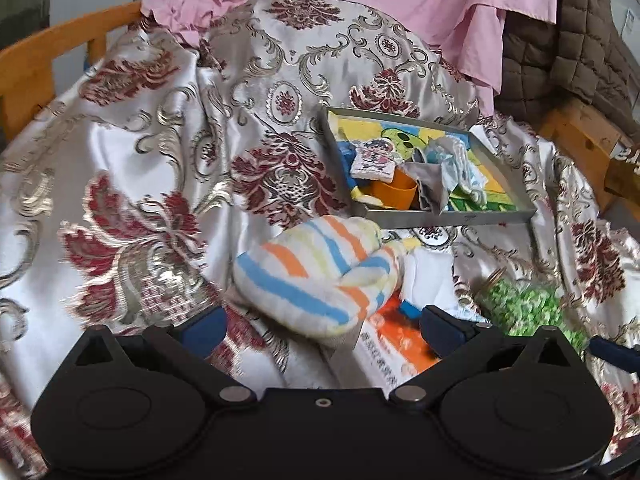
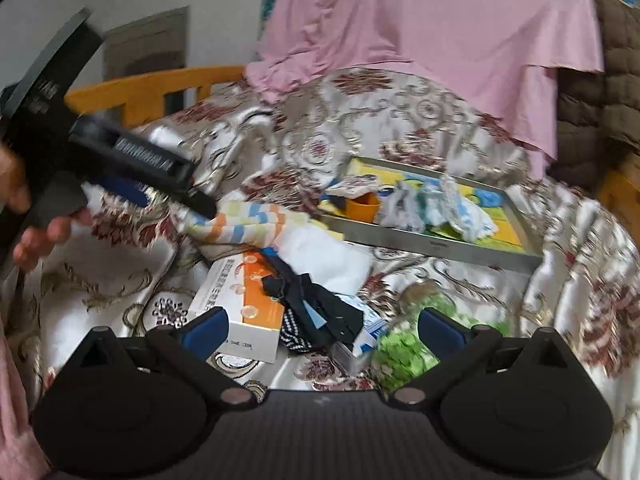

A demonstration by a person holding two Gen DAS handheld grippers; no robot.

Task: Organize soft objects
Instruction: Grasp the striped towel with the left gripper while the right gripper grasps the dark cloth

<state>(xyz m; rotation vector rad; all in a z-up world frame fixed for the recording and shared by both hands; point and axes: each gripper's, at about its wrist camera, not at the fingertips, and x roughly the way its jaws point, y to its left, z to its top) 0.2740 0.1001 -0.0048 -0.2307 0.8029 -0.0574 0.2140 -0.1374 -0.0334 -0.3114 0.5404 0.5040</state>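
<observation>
A rolled cloth with blue, orange and yellow stripes [image 1: 312, 276] lies on the patterned bedspread, just ahead of my left gripper [image 1: 322, 322], which stands open with the roll between its spread fingers. The right wrist view shows the same striped cloth [image 2: 236, 226] with the left gripper [image 2: 172, 196] over its left end. Nothing is between the fingers of my open right gripper [image 2: 322, 324], which hovers above a black cloth [image 2: 312, 304] and an orange-and-white box [image 2: 240, 308]. A white cloth [image 2: 324, 260] lies behind them. A metal tray [image 1: 452, 217] holds crumpled white-and-blue cloths [image 1: 460, 168], a grey cloth and an orange cup [image 1: 394, 194].
A green speckled object [image 2: 404, 344] and a small blue-and-white box [image 2: 368, 336] lie near the right fingers. A pink sheet [image 2: 420, 40] and a brown quilted blanket [image 1: 580, 52] hang behind. A wooden frame [image 1: 40, 56] borders the left. A person's hand [image 2: 24, 220] grips the left tool.
</observation>
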